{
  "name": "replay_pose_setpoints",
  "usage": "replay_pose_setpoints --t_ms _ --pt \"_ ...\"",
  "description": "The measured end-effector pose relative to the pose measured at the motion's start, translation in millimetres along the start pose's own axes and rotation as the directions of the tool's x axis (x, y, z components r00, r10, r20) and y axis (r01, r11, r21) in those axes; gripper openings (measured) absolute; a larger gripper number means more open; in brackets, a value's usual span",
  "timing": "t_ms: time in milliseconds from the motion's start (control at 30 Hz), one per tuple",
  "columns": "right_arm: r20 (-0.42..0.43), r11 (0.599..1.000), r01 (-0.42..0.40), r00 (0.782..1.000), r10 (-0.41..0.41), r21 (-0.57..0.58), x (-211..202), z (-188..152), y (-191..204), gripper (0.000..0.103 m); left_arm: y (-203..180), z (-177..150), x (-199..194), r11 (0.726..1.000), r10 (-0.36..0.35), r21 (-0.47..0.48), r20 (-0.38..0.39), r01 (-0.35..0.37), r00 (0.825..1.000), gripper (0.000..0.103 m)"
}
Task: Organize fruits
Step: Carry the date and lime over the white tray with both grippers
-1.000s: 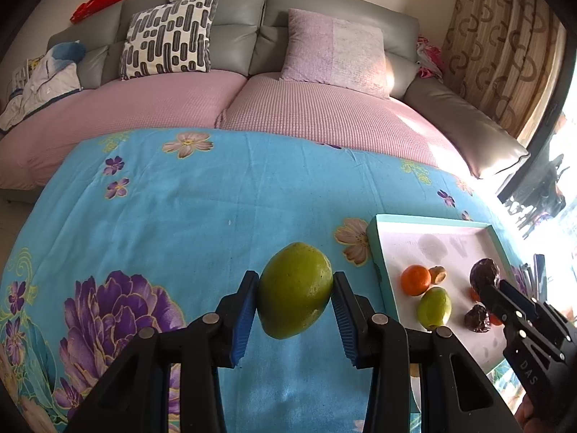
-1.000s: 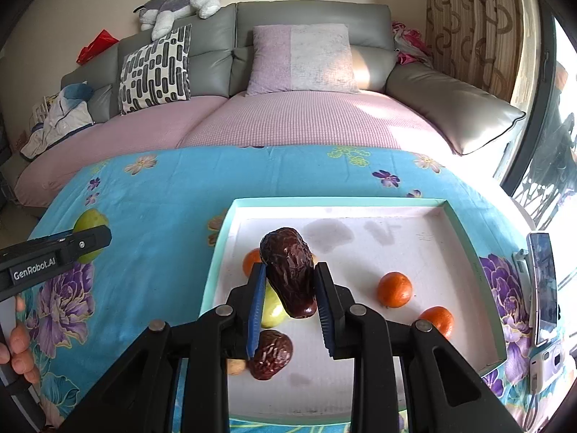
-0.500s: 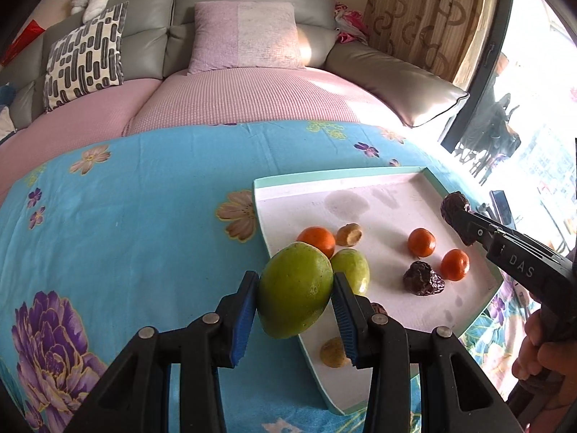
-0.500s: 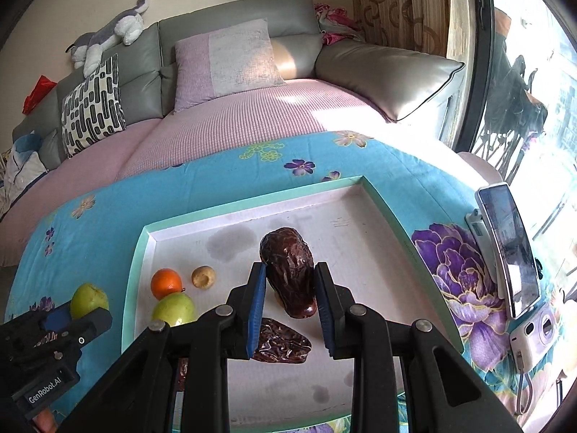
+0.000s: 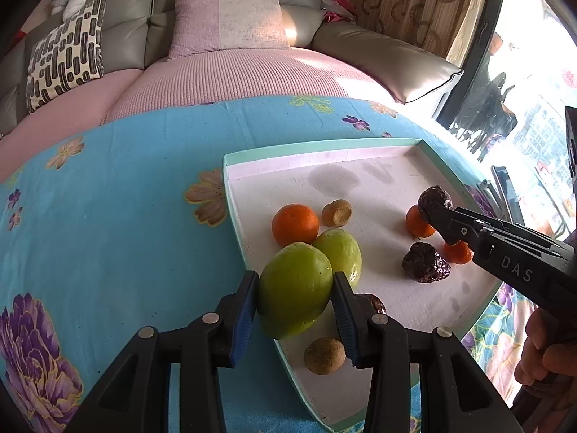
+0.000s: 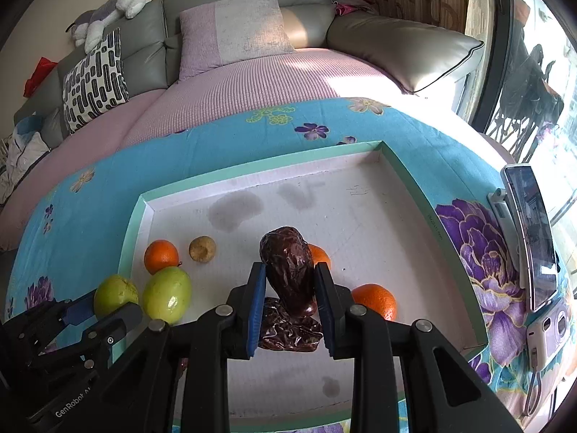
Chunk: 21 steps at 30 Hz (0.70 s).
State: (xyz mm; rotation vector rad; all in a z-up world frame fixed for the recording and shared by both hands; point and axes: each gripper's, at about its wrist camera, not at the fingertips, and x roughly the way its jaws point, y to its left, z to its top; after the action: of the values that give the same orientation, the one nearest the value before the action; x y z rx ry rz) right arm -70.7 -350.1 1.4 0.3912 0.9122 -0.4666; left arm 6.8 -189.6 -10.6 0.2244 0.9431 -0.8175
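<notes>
My left gripper (image 5: 295, 301) is shut on a green fruit (image 5: 294, 290) and holds it over the left rim of the teal-edged white tray (image 5: 230, 180), beside a second green fruit (image 5: 340, 252) lying inside. In the right wrist view that held fruit (image 6: 114, 290) sits at the tray's left edge. My right gripper (image 6: 290, 288) is shut on a dark wrinkled date (image 6: 286, 267), above the tray's middle and over another date (image 6: 288, 332). Oranges (image 6: 161, 255) (image 6: 373, 299) and a small brown fruit (image 6: 202, 249) also lie in the tray.
The tray rests on a blue floral cloth (image 5: 108, 216) in front of a pink and grey sofa (image 5: 234, 72). A phone on a stand (image 6: 530, 231) and a small camera (image 6: 544, 328) stand right of the tray. A hand (image 5: 548, 353) holds the right gripper.
My left gripper has carried the green fruit right, from over the cloth to the tray's left edge. My right gripper still grips the date, now further right over the tray.
</notes>
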Motion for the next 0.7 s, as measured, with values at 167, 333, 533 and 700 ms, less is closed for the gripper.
replay_pose_setpoints --t_ms 167,333,533,700 --pt "-0.023 1.000 0.002 1.000 -0.003 -0.024 5.4 -2.5 6.5 0.029 -0.1 0.3 1.5 1.000 0.006 0.007 -0.002 -0.006 1.000 0.044" --pt "-0.025 0.999 0.008 1.000 -0.009 -0.033 5.7 -2.7 8.1 0.029 -0.8 0.9 1.4 1.000 0.009 0.016 -0.007 -0.009 1.000 0.044" --pt "-0.032 0.999 0.009 0.999 -0.010 -0.040 7.1 -2.9 9.1 0.029 -1.3 1.3 2.3 1.000 0.009 0.019 -0.010 -0.009 1.000 0.044" --pt "-0.037 0.999 0.008 0.999 -0.010 -0.042 7.3 -3.1 10.1 0.029 -1.2 1.4 2.7 1.000 0.005 0.019 -0.014 -0.005 1.000 0.045"
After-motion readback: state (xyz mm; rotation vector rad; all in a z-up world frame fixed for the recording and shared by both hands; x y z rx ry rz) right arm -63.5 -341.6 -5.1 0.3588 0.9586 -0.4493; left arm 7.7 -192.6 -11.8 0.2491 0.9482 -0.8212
